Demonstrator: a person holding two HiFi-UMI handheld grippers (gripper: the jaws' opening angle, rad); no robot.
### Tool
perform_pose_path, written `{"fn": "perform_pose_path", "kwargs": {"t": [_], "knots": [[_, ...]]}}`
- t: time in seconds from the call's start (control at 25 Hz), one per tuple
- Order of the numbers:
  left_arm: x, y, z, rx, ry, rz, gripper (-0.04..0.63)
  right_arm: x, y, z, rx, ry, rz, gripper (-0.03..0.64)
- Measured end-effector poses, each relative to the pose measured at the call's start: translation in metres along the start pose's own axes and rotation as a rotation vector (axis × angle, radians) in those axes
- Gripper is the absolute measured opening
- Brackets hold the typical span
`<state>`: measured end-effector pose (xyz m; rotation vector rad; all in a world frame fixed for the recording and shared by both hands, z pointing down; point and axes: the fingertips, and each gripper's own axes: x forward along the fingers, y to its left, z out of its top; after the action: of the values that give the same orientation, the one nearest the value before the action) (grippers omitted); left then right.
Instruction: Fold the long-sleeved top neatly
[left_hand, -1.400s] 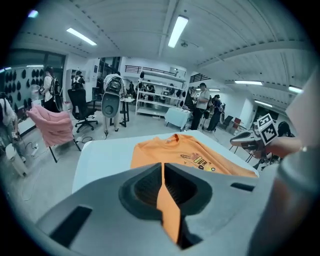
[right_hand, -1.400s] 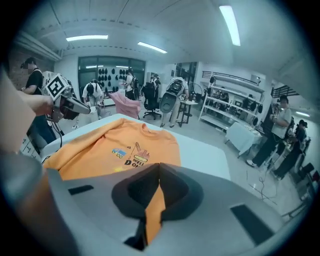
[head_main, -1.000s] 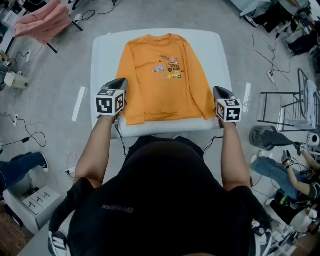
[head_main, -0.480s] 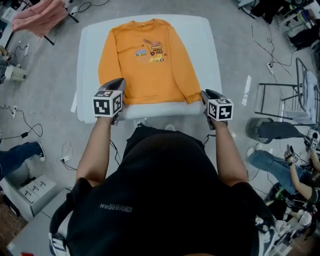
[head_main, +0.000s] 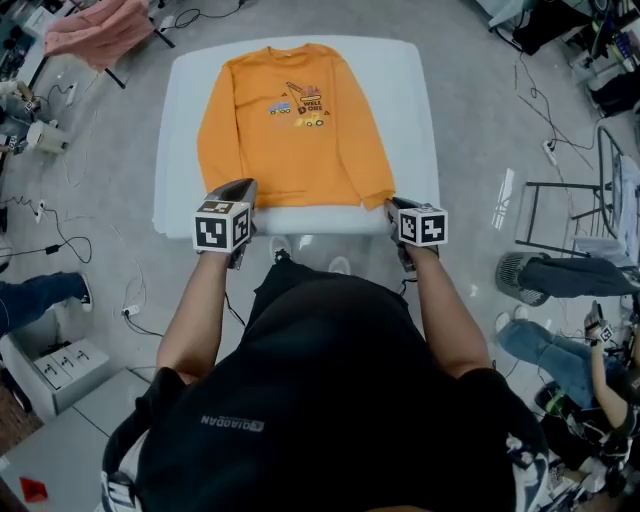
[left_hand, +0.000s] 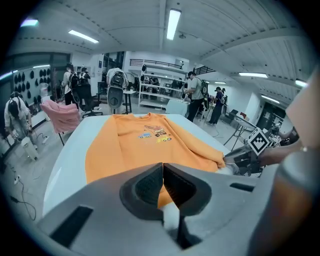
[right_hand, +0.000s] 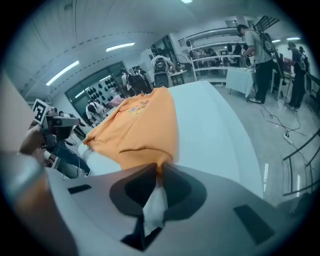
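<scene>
At the tabletop's (head_main: 415, 120) near edge, the left gripper's (left_hand: 163, 169) jaws pinch the orange top's (head_main: 290, 130) hem tight; the right gripper's (right_hand: 159, 169) jaws, just narrowed, nip its other corner, mostly hidden behind them.

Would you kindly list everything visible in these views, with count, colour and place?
long-sleeved top: one, orange with a vehicle print, flat on the table, hem toward the person.
cloth-covered table: one, white, centre.
fluffy garment: one, pink, hanging at far left.
floor fan: one, grey, right of the table.
floor cables: several, black, around the table.
bystander's trouser leg: one, blue, lower left.
left gripper: one, grey, shut on the top's near left hem.
right gripper: one, grey, jaws have just been closing and pinch the near right corner of the top.
person's shirt: one, black, foreground.
</scene>
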<state>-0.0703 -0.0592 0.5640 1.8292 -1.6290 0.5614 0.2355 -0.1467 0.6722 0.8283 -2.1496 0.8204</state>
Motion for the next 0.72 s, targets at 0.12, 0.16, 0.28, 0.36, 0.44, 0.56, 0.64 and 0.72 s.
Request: {"fn": "perform_pose_path", "kwargs": {"t": [0.12, 0.16, 0.28, 0.36, 0.44, 0.56, 0.64, 0.72], "knots": [[-0.006, -0.003, 0.002, -0.014, -0.024, 0.015, 0.006, 0.0, -0.015, 0.007, 0.002, -0.02, -0.013, 0.029], [-0.009, -0.002, 0.002, -0.02, -0.028, 0.025, 0.006, -0.002, -0.025, 0.011, 0.016, -0.033, -0.025, 0.028], [-0.016, 0.003, -0.001, -0.035, -0.037, 0.059, 0.006, -0.011, -0.061, 0.026, 0.051, -0.074, -0.075, 0.026], [-0.022, 0.007, -0.003, -0.047, -0.044, 0.084, 0.006, -0.02, -0.089, 0.041, 0.06, -0.104, -0.115, 0.025], [-0.028, 0.012, -0.005, -0.061, -0.051, 0.111, 0.006, -0.033, -0.115, 0.063, 0.062, -0.145, -0.15, 0.025], [-0.038, 0.019, -0.006, -0.075, -0.062, 0.147, 0.006, -0.056, -0.147, 0.109, 0.049, -0.229, -0.191, 0.025], [-0.041, 0.022, -0.004, -0.081, -0.069, 0.164, 0.006, -0.072, -0.163, 0.146, 0.022, -0.283, -0.217, 0.025], [-0.042, 0.025, -0.001, -0.086, -0.076, 0.176, 0.006, -0.087, -0.176, 0.184, -0.014, -0.329, -0.248, 0.023]]}}
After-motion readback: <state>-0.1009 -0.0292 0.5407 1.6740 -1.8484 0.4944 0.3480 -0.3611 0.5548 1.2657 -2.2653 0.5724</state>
